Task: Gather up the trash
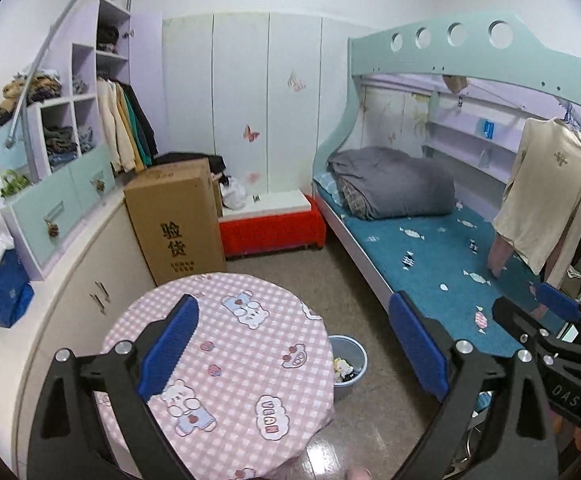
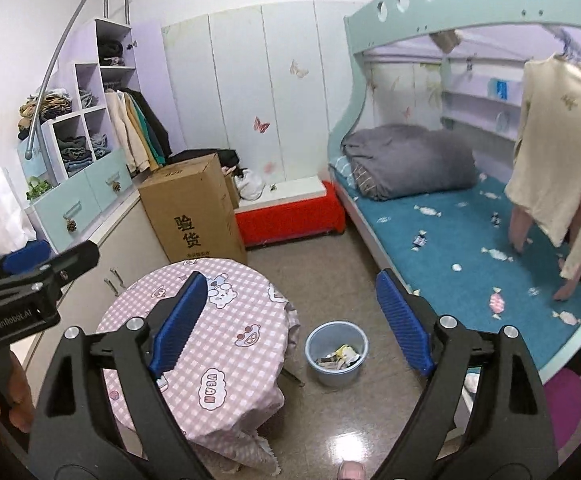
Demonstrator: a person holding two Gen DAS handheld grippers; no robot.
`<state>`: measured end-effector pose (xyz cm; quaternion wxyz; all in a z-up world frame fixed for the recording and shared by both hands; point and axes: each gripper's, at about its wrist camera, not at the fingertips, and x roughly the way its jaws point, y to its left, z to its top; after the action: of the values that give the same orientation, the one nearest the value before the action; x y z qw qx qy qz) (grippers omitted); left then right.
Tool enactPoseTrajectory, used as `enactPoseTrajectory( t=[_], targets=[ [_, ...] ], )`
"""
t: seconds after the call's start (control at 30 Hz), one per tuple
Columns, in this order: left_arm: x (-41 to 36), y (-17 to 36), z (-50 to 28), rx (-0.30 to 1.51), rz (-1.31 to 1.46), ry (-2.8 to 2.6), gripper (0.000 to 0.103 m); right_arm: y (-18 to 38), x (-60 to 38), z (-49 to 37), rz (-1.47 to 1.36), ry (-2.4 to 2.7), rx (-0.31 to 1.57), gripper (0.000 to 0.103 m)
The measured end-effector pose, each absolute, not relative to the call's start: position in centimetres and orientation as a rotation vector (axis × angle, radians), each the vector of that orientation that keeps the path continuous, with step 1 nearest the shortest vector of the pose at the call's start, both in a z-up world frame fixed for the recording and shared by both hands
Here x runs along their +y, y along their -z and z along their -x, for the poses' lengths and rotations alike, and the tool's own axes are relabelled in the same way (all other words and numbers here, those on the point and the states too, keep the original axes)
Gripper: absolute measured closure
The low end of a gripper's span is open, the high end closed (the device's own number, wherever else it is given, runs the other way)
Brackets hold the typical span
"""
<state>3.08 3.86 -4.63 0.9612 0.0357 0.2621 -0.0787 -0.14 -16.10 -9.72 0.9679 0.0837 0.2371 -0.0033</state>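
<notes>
both blue-padded fingers (image 1: 168, 346) of the left gripper (image 1: 294, 346) stood wide apart with nothing between them, above a round table (image 1: 226, 364) draped in a pink checked cloth with cartoon bears. just beside the table, on the speckled brown floor (image 1: 326, 272), sat a pale blue trash bin (image 1: 350, 356), half hidden by the table edge, with crumpled wrappers inside. a tall cardboard box (image 1: 176, 216) stood behind the table against a cream cabinet (image 1: 90, 280), and a red bench (image 1: 272, 228) with a white top lay along the white panelled wall (image 1: 242, 100). to the right ran a mint bunk bed (image 1: 442, 52) with a teal sheet, a folded grey quilt (image 1: 394, 186) and a cream sweater (image 1: 546, 196) hanging from its frame. the right gripper (image 1: 558, 308) showed at the right edge.

from the right wrist, the right gripper (image 2: 292, 320) likewise gaped wide and empty, its fingers (image 2: 180, 320) framing the trash bin (image 2: 336, 354), which stood on the floor (image 2: 322, 260) between the table (image 2: 210, 344) and the bunk bed (image 2: 410, 8), wrappers heaped at its bottom. candy wrappers (image 2: 496, 304) lay scattered over the teal sheet. open shelves (image 2: 86, 120) of folded clothes rose at the left, and the left gripper (image 2: 30, 276) reached in from that side.
</notes>
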Motion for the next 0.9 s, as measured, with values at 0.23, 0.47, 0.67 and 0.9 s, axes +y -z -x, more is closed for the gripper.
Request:
enactPoseTrajectory(
  t=[0.23, 0.47, 0.67, 0.9],
  targets=[
    [5.1, 3.3, 0.2, 0.491, -0.048, 0.176, 0.009, 8.6, -15.0, 4.0, -0.130, 0.049, 0.411, 0.014],
    [5.3, 2.9, 1.5, 0.463, -0.038, 0.182, 0.009, 8.9, -14.5, 4.6, -0.110, 0.045, 0.422, 0.013],
    [5.4, 2.9, 1.8, 0.448, -0.042, 0.174, 0.009, 8.9, -13.8, 5.4, -0.088, 0.046, 0.409, 0.013],
    [5.3, 2.9, 1.9, 0.437, -0.049, 0.163, 0.009, 9.0, -13.5, 5.2, -0.083, 0.045, 0.416, 0.013]
  ],
)
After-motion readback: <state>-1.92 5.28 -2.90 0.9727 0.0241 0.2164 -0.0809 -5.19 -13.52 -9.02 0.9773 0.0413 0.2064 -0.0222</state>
